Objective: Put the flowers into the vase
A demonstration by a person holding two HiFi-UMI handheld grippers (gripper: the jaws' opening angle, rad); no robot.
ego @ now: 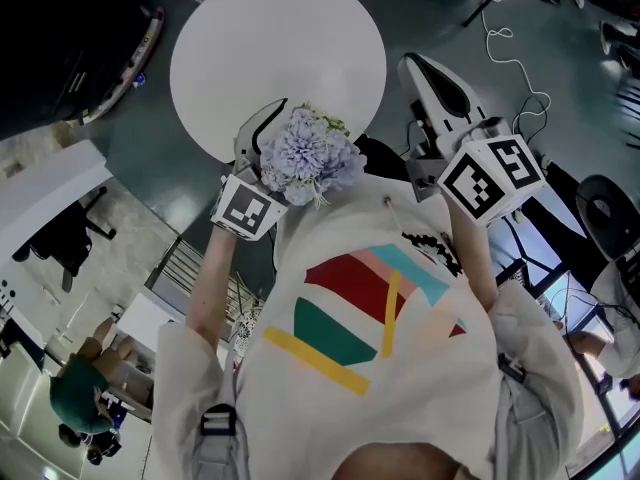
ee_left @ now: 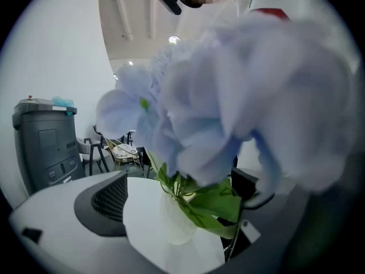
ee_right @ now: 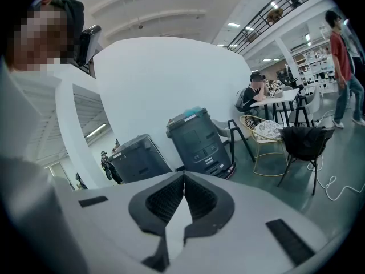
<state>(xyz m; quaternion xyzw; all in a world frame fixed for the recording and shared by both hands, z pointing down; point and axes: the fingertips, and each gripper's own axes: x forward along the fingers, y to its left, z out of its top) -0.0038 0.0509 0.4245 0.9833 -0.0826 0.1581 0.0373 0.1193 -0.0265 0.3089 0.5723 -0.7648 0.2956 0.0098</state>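
A bunch of pale blue flowers (ego: 308, 156) with green leaves (ee_left: 214, 207) stands in my left gripper (ego: 272, 128), held up in front of the person's chest. In the left gripper view the blooms (ee_left: 239, 96) fill most of the picture. The stem's pale lower end (ee_left: 178, 224) sits between the jaws of the left gripper (ee_left: 182, 201); leaves partly cover the right jaw. My right gripper (ego: 418, 68) is raised at the right, shut and empty, and its pads meet in the right gripper view (ee_right: 183, 178). I see no vase in any view.
A round white table (ego: 278, 28) lies just beyond the flowers. A white cable (ego: 512, 66) trails on the dark floor at the upper right. Grey machines (ee_right: 199, 141), a wire chair (ee_right: 267, 131), a dark chair (ee_right: 305, 144) and people (ee_right: 256, 96) are further off.
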